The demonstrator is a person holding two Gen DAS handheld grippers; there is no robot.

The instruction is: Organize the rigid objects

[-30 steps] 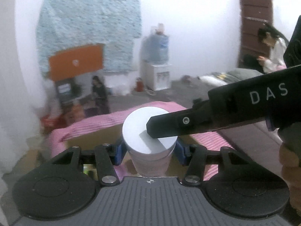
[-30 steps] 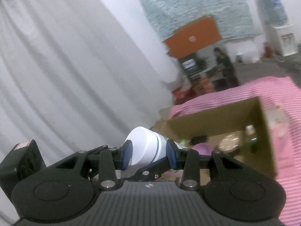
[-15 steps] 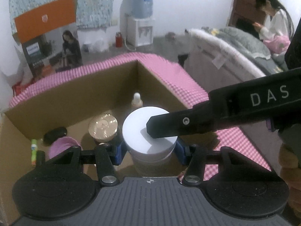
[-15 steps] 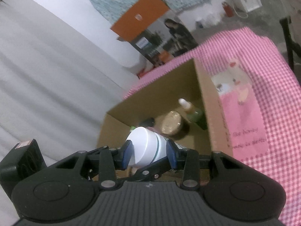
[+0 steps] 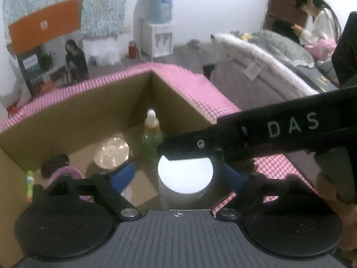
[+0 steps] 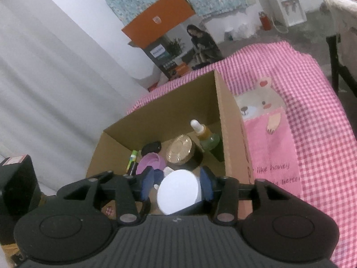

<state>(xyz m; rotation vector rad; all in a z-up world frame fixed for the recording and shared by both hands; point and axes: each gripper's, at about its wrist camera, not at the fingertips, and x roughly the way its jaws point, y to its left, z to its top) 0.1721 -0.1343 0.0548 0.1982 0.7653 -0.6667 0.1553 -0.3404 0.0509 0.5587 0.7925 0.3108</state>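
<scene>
Because the white jar (image 5: pixel 184 178) now sits low inside the cardboard box (image 6: pixel 232 120), both grippers' fingers are opening: left gripper (image 5: pixel 178 176) wide, right gripper (image 6: pixel 176 183) barely clear.

Black left gripper (image 5: pixel 178 174) and right gripper (image 6: pixel 177 183), blue pads, silver screws, seemingly "DAS" lettering.

Dim, flat indoor light fills both views, with no single source showing. The white jar lid (image 5: pixel 184 175) glares, blown out, and the gold lid (image 5: pixel 111 153) glints. The box (image 6: pixel 160 120) is shadowed inside. Fisheye bending curves the edges, corners go dark, and the picture is soft throughout.
</scene>
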